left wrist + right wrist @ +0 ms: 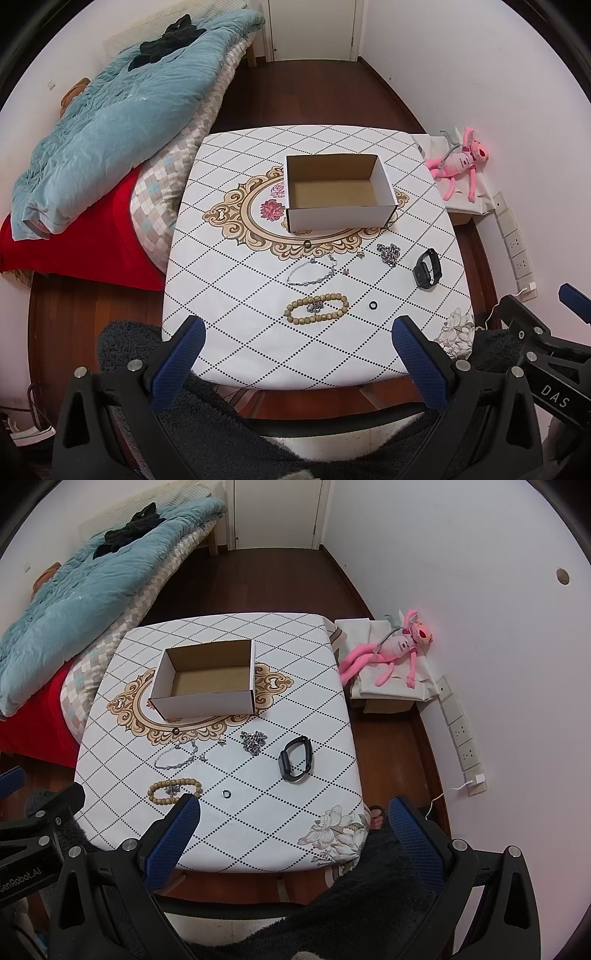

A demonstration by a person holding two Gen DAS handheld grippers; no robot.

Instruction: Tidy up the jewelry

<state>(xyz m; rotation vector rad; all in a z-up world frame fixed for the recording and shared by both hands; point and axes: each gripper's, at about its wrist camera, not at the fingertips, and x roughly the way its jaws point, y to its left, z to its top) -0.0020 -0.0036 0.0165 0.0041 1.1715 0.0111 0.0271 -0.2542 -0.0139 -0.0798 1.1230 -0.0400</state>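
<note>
1. Left gripper (pixel 299 347): blue-padded fingers spread wide, holding nothing, hovering at the near edge of the table (pixel 229 350).
2. Right gripper (pixel 291 830): fingers also spread wide & empty, at the near edge further to the right.
3. Nearest item: wooden bead bracelet (pixel 316 308), straight ahead of the left fingers, lying flat, long axis running left-right (so across the fingers' gap). A small silver trinket sits inside its loop.
4. From the right gripper, the bracelet (pixel 175 792) lies just off its left fingertip; the left gripper looks better lined up.
5. Further out: small ring (pixel 373 305), silver chain (pixel 312 273), chain clump (pixel 388 253), black watch band (pixel 428 273).
6. Beyond them: open cardboard box (pixel 340 221), empty, likely the destination.
</note>
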